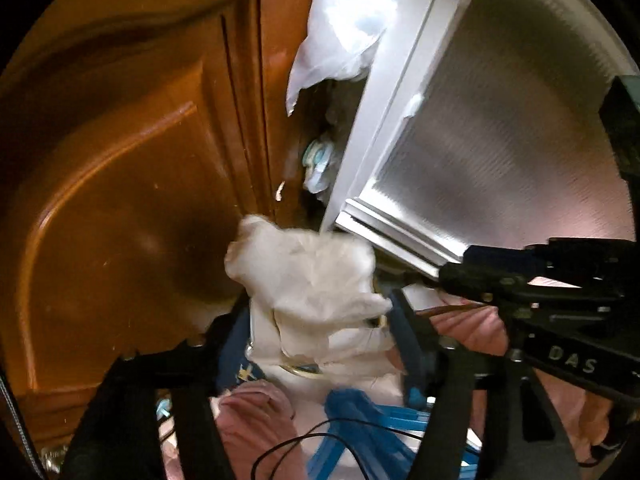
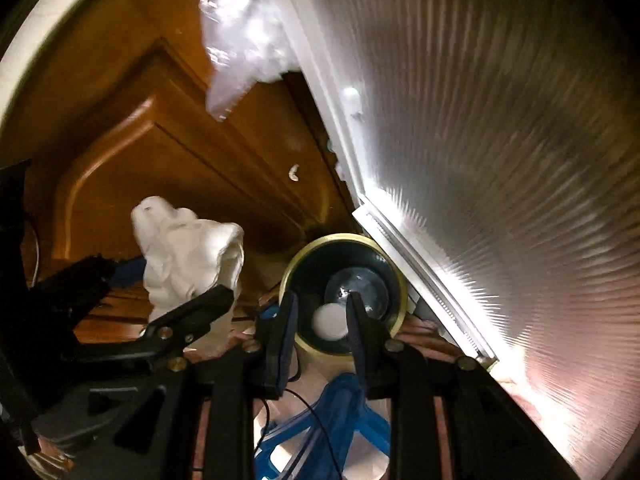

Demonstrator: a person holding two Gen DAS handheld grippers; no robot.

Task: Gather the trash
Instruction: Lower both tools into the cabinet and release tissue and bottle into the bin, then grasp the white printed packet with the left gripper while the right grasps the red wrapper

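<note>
From the left wrist, a crumpled white tissue [image 1: 308, 280] is seen between the blue pads of the left gripper [image 1: 316, 320], whose jaws stand spread, the wad loose rather than pinched. A wooden cabinet door [image 1: 132, 184] fills the left; a ribbed metal bin [image 1: 500, 120] with a clear plastic bag [image 1: 340, 28] at its rim rises to the right.

From the right wrist, a dark gold-rimmed cup [image 2: 344, 276] is gripped at its rim by the narrowed right gripper [image 2: 320, 320]; a white ball [image 2: 330, 320] is seen inside
</note>
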